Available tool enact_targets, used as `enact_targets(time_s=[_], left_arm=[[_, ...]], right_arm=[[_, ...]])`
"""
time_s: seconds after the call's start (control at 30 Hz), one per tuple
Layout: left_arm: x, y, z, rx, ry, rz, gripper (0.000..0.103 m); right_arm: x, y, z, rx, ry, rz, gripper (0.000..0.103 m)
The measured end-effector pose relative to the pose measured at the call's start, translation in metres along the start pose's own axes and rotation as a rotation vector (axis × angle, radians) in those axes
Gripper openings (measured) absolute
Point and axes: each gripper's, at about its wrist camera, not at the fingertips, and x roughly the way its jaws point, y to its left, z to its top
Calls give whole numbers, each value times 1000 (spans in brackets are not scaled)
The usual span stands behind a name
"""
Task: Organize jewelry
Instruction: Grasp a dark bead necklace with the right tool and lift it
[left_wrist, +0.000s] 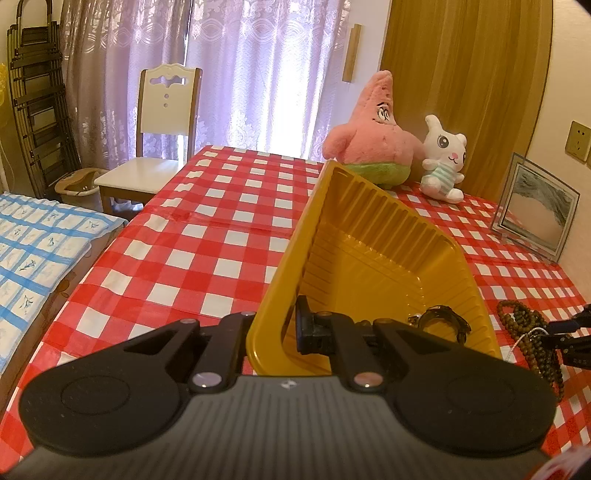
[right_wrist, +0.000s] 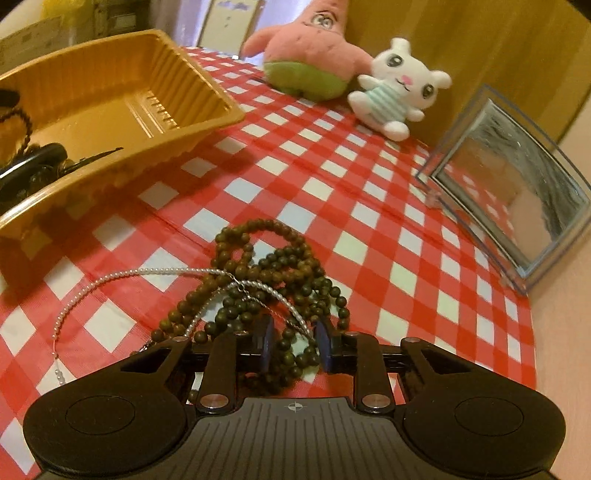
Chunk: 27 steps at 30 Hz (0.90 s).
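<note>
My left gripper (left_wrist: 273, 332) is shut on the near wall of a yellow plastic tray (left_wrist: 369, 240) and holds it tilted up off the red checked tablecloth (left_wrist: 192, 236). A black bracelet (left_wrist: 443, 319) lies in the tray's low corner, and it shows among dark pieces (right_wrist: 33, 162) in the right wrist view. To the tray's right, a heap of dark brown bead strands (right_wrist: 266, 273) lies on the cloth, with a thin pearl strand (right_wrist: 147, 273) draped across it. My right gripper (right_wrist: 293, 332) is down on the heap. Its blue pads (right_wrist: 266, 339) stand apart with beads between them.
A pink star plush (left_wrist: 373, 136) and a white bunny plush (left_wrist: 443, 162) sit at the table's far side. A glass picture frame (right_wrist: 517, 192) stands at the right edge. A white chair (left_wrist: 159, 122) and a blue-patterned bed (left_wrist: 37, 251) are to the left.
</note>
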Motion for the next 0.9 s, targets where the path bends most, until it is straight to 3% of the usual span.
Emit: enact_targets(time_s=[0.1,0.17,0.33,0.6,0.9], left_arm=[[0,0,0,0,1,2,8],[0,1,0,1,2,4,8],[0,1,0,-1,2,5,8],[0,1,0,2,2,4,8],[-1,3,-2,4,-2,2,8]], right_arm=[[4,2,3,-23,-6,1,20],[7,3,5,-35,-1,-3,9],[4,6,4,-38,-18,-19,2],[-32,4,1,71,-142,-80,2],[-85,4,3,225,-241,-37,2]])
